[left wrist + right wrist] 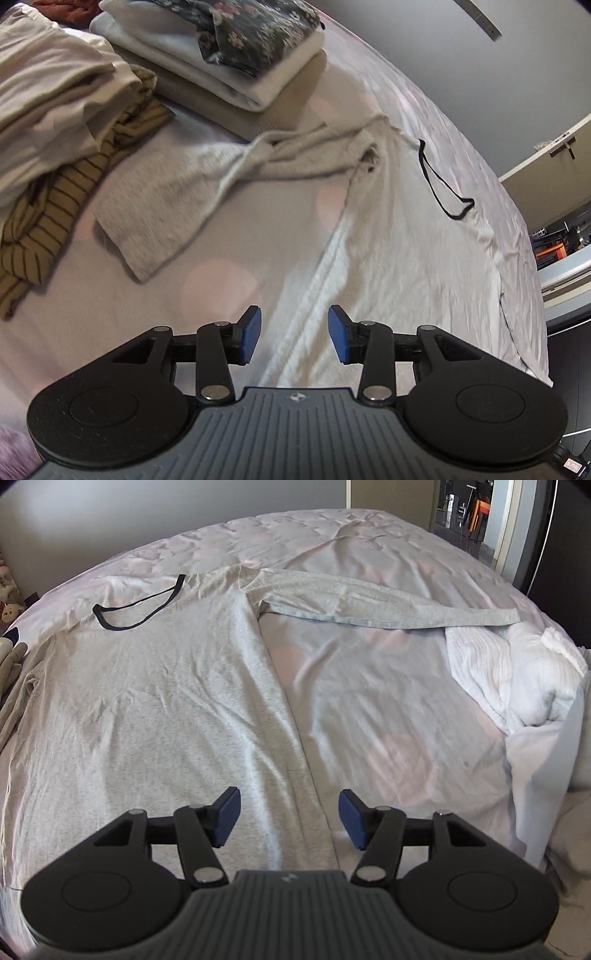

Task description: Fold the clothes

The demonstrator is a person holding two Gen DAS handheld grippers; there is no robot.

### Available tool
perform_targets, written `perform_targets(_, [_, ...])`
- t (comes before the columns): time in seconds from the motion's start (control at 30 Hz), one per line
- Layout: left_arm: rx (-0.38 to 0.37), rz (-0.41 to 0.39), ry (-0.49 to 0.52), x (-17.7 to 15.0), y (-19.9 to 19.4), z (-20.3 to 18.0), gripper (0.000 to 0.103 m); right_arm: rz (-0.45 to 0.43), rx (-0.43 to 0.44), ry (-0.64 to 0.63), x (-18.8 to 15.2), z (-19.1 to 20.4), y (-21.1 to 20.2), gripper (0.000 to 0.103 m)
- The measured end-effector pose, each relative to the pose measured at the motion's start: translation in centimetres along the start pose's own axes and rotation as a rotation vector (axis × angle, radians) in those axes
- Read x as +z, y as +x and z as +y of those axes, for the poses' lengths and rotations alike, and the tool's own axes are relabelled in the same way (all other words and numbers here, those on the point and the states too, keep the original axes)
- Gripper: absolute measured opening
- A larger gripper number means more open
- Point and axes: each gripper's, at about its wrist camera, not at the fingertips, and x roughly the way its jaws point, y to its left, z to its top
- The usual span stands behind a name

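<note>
A light grey long-sleeved shirt (pixel 147 701) with a black neckline (pixel 140 605) lies spread on the bed. In the right wrist view its right sleeve (pixel 369 602) stretches out sideways. My right gripper (pixel 290 821) hovers open above the shirt's lower right side edge, nothing between its blue pads. In the left wrist view the same shirt (pixel 399 251) runs from the neckline (pixel 443 184) towards me, and its left sleeve (pixel 177 199) lies bunched and folded to the left. My left gripper (pixel 294 334) is open over the shirt's left side, holding nothing.
A stack of folded clothes (pixel 229 55) topped by a dark floral piece sits at the far end of the bed. A heap of cream and striped garments (pixel 66 155) lies left. A white crumpled cloth (pixel 517 675) lies at the right. The bed edge (pixel 524 295) drops off at right.
</note>
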Motion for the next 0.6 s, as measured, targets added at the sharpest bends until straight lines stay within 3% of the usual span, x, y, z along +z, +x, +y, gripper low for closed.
perform_targets(0.07, [0.025,0.007,0.025,1.2,0.2,0.1,0.037,-0.004,0.035,0.018,0.4,0.1,0.4,0.064])
perform_targets(0.13, [0.101,0.007,0.091,2.3,0.3,0.3,0.037,-0.030,0.103,0.059,0.6,0.5,0.9,0.071])
perform_targets(0.27, [0.246,0.006,0.225,3.7,1.3,0.9,0.038,-0.062,0.172,0.063,0.5,2.0,2.4,0.071])
perform_targets(0.4, [0.288,0.037,0.306,3.2,3.0,2.5,0.038,-0.021,0.206,0.072,0.6,2.0,3.8,0.071])
perform_targets(0.6, [0.316,0.073,0.275,3.3,4.8,3.8,0.038,0.031,0.280,0.232,0.5,-0.3,5.3,0.071])
